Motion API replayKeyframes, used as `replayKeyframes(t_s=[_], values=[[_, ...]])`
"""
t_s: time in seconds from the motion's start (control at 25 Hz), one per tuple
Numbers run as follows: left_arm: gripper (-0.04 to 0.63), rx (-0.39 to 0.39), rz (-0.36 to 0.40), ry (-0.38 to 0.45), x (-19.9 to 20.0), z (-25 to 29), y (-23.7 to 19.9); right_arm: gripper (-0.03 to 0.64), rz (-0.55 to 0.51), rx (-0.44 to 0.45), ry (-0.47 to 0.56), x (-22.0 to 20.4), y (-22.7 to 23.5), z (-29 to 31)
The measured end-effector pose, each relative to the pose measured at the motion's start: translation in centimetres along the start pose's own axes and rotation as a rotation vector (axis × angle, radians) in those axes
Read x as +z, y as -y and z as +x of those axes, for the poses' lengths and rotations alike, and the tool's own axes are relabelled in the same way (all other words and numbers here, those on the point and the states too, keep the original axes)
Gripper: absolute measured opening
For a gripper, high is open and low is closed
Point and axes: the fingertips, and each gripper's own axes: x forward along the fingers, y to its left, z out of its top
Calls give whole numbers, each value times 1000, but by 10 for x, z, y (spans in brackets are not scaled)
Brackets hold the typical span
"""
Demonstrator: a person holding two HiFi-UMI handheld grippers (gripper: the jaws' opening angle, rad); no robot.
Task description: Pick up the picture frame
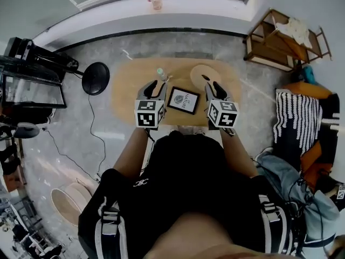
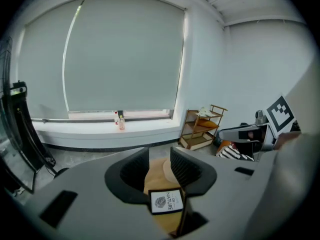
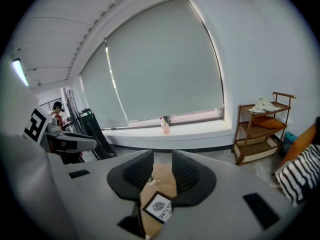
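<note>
The picture frame, black-edged with a white print, lies flat on an oval wooden table in front of the person. In the head view my left gripper hovers just left of the frame and my right gripper just right of it. Both stand open with nothing between their jaws. The left gripper view looks through the open left gripper at the frame below. The right gripper view shows the right gripper open above the frame.
A small bottle and a round beige disc sit on the table behind the frame. A black round base with a cable stands on the floor to the left. A wooden shelf is at the back right.
</note>
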Motion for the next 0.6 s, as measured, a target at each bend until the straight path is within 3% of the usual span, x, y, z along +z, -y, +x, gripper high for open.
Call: replayKeyframes(t_s=[0.28, 0.6], values=[[149, -60, -13, -177, -64, 61, -13, 120, 32, -45, -146, -70, 19, 42], [150, -187, -102, -365, -156, 137, -16, 120, 99, -83, -324, -178, 42, 108]])
